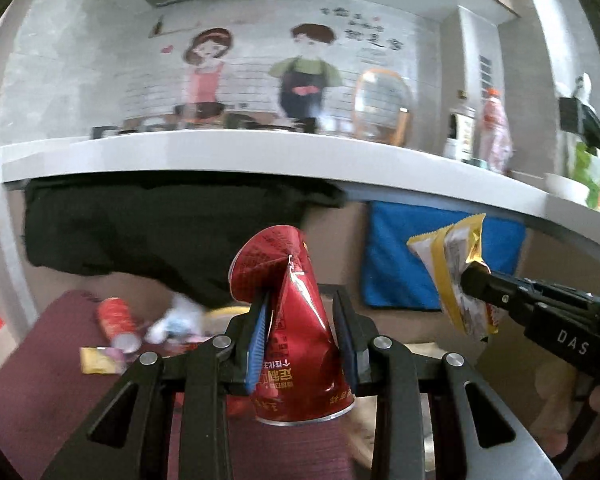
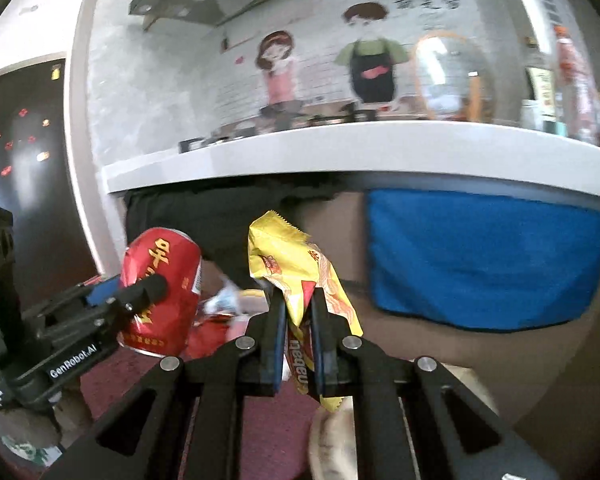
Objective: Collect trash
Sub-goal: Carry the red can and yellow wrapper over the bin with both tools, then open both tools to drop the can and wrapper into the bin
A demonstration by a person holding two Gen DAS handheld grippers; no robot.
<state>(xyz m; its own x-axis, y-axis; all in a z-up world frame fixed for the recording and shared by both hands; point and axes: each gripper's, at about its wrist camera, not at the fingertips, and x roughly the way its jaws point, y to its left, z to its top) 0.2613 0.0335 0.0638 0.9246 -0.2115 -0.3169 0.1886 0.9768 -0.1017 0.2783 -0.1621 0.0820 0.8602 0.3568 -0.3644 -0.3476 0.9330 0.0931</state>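
Crushed red can [image 1: 296,320], pinched by the left gripper [image 1: 302,316], and yellow wrapper [image 2: 300,280], pinched by the right gripper [image 2: 298,320], both held below the white counter [image 1: 220,156]; more litter [image 1: 116,320] lies lower, on the maroon mat [image 1: 40,360].

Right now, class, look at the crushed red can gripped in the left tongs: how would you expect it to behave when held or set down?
The crushed red can probably feels light, likely empty, since it is folded inward. Its creased walls suggest it may give further under the left tongs. Dented out of round, it seems unlikely to roll and apt to tip.
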